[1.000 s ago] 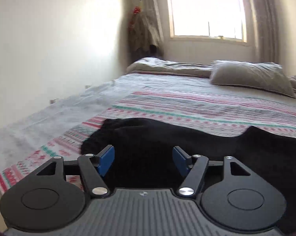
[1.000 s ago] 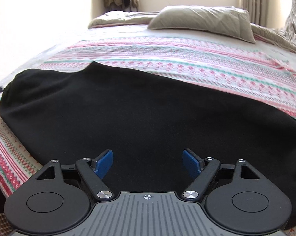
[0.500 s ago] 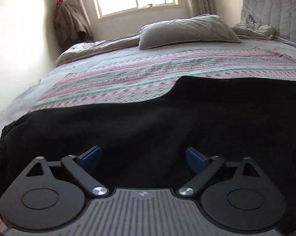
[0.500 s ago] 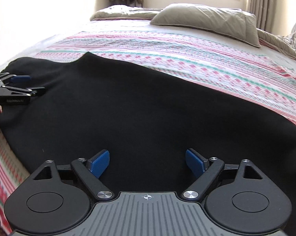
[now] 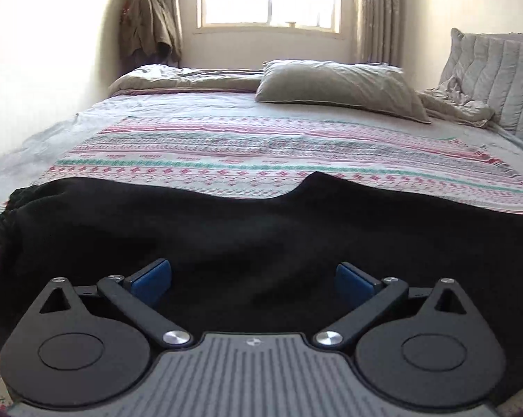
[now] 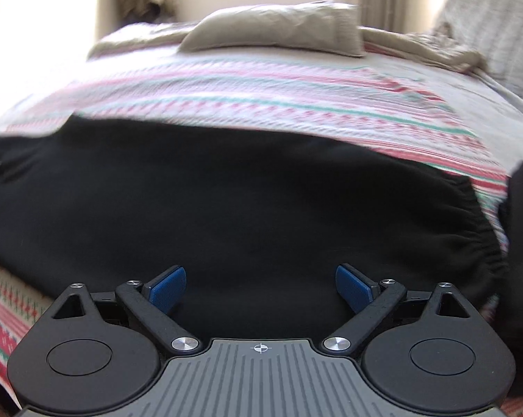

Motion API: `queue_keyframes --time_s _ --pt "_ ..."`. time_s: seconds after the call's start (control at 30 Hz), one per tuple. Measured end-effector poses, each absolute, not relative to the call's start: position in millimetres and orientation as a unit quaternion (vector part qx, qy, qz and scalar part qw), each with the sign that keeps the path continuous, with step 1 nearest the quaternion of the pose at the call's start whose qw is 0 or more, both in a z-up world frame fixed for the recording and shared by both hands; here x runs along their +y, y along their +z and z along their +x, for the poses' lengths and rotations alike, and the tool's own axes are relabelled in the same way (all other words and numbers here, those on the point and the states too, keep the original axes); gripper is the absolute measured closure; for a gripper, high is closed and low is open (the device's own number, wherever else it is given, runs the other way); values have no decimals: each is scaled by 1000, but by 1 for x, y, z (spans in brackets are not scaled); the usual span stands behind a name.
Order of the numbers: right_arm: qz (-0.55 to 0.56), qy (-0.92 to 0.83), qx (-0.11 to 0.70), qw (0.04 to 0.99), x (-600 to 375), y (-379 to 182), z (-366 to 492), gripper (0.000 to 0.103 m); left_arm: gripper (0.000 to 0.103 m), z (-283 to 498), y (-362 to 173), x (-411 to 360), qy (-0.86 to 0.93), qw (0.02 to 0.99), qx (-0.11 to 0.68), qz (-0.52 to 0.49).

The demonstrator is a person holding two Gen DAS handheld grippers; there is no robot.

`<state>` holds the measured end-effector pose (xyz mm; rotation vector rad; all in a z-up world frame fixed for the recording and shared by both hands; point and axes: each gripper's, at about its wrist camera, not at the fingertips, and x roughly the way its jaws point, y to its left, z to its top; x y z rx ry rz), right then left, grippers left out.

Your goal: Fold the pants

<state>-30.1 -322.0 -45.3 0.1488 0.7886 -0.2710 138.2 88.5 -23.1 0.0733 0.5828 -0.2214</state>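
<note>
Hovering with fingers spread and empty, left gripper [image 5: 254, 278] and right gripper [image 6: 260, 286] face soft, limp black pants [image 5: 261, 236], best pinched at the gathered cuff [image 6: 483, 243].

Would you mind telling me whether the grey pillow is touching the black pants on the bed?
Apart. The left wrist view shows the pillow at the head of the bed, with a wide band of striped blanket lying bare between it and the pants.

Ahead of the fingers [image 5: 355, 283] – blue, smooth plastic pads – lie matt black fleecy cloth pants [image 5: 261, 236]; beyond them a woven patterned bedspread [image 5: 278, 153]; creased cloth pillow [image 5: 337, 87] farther off.
</note>
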Motion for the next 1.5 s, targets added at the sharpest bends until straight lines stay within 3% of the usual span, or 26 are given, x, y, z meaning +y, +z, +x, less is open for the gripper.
queue_keyframes --time_s 0.43,0.8,1.1,1.5 --pt "108 -209 382 894 -348 -39 -45 8 0 132 -41 23 -206 923 321 54" --pt "127 -217 381 890 -368 -47 -73 8 0 121 -48 3 -238 911 330 74" --pt "227 -225 365 874 -402 -55 -97 8 0 125 -51 -5 -257 904 332 75" --pt "238 -278 326 871 -410 -69 -69 11 0 133 -54 -12 -282 896 341 44"
